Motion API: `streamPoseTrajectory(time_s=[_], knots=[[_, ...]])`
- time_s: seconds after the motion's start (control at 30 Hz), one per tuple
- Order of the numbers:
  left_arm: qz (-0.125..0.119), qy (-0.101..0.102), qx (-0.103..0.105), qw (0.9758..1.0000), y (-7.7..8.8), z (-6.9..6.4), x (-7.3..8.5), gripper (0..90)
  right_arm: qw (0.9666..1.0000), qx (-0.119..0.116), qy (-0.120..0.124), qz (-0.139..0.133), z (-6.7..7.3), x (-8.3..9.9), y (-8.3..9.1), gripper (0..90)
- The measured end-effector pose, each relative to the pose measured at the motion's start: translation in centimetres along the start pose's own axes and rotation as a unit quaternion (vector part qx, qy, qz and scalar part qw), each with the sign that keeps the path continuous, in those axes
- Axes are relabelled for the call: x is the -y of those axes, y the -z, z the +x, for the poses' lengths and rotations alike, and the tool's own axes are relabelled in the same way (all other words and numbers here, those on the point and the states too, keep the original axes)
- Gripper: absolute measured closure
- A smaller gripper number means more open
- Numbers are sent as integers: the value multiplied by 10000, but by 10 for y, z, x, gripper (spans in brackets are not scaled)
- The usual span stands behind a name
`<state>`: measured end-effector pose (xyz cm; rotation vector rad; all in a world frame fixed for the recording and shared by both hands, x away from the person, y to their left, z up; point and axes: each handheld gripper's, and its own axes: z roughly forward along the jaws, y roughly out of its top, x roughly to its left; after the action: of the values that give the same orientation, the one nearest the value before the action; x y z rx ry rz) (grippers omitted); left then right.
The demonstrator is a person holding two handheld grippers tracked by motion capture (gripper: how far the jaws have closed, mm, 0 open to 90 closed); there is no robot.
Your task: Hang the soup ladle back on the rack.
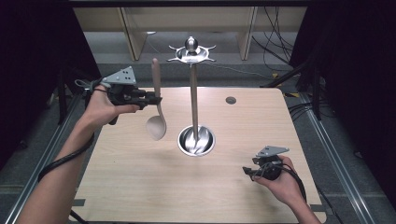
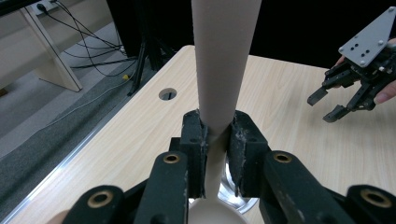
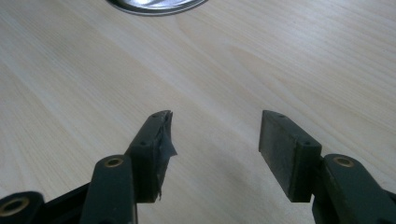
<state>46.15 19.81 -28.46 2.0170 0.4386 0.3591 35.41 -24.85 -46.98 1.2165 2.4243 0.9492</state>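
Observation:
A pale beige spoon (image 1: 157, 105) hangs upright above the table's left half, bowl down and handle up. My left gripper (image 1: 156, 99) is shut on its handle; in the left gripper view both pads pinch the beige handle (image 2: 219, 70). A steel stand (image 1: 194, 95) with a round dish base (image 1: 196, 140) and a hooked top plate (image 1: 191, 52) rises at the table's middle, just right of the spoon. My right gripper (image 1: 248, 171) rests low near the front right, open, its jaws wide apart over bare wood (image 3: 215, 149) with nothing between them.
The light wooden table (image 1: 140, 186) has a small round hole (image 1: 230, 100) at its back right. Metal rails run along both sides. Cables lie on the floor beyond the far edge, near pale furniture legs.

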Motion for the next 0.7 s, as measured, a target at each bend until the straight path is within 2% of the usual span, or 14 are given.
streamPoseTrajectory(time_s=[0.3,0.7], knots=[[22,28,44,10000,-5,5,-2,765,10000,-9,-1,-9,0,0,0,446],[12,12,130,9999,-9,5,-7,765,10000,-15,13,-20,-1,0,-1,446]])
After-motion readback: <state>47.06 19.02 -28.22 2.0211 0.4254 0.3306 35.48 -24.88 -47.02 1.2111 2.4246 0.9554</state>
